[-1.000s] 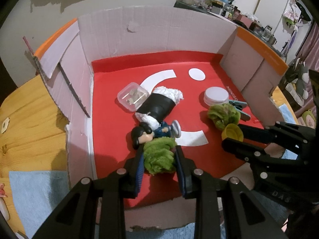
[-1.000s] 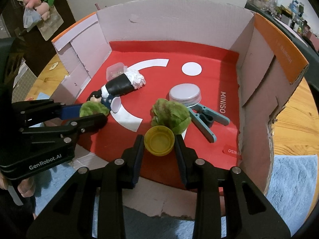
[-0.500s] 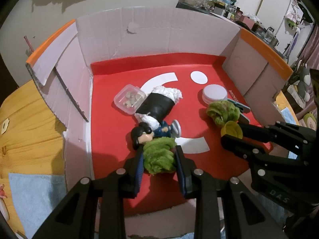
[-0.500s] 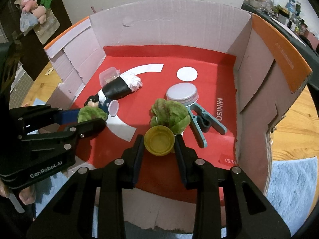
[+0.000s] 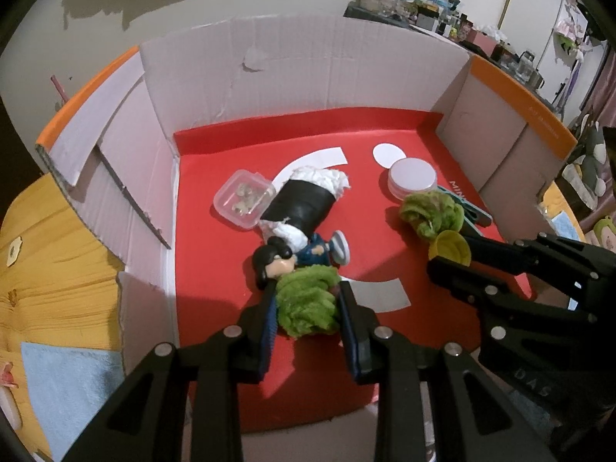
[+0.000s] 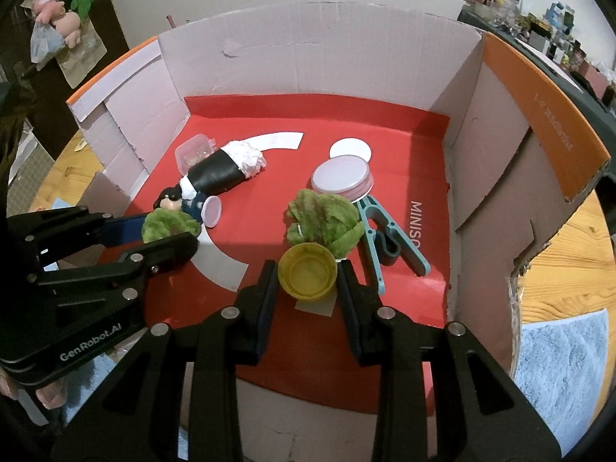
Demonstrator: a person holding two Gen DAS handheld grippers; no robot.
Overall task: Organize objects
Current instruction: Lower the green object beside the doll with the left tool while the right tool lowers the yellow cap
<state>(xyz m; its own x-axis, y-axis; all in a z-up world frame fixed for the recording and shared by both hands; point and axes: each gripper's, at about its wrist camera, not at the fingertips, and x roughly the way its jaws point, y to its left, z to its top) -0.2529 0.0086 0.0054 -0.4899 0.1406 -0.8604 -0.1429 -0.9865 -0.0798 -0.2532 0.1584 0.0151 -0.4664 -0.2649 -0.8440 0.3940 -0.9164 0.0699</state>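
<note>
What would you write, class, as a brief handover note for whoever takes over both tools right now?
Left tool: shut on the green lettuce piece, low over the box floor.
Right tool: shut on the yellow cap.
Inside the red-floored box: figurine, black-wrapped roll, clear case, white lid, second lettuce piece, teal clip.
Done: those six are in.
Left: release both held items.

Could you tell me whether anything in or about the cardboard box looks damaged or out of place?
Yes: the white-lined cardboard box is ragged, with a torn patch on its back wall and a chewed edge on the right wall. Inside, the small dark-haired toy figure lies toppled against a black-wrapped white roll.
</note>
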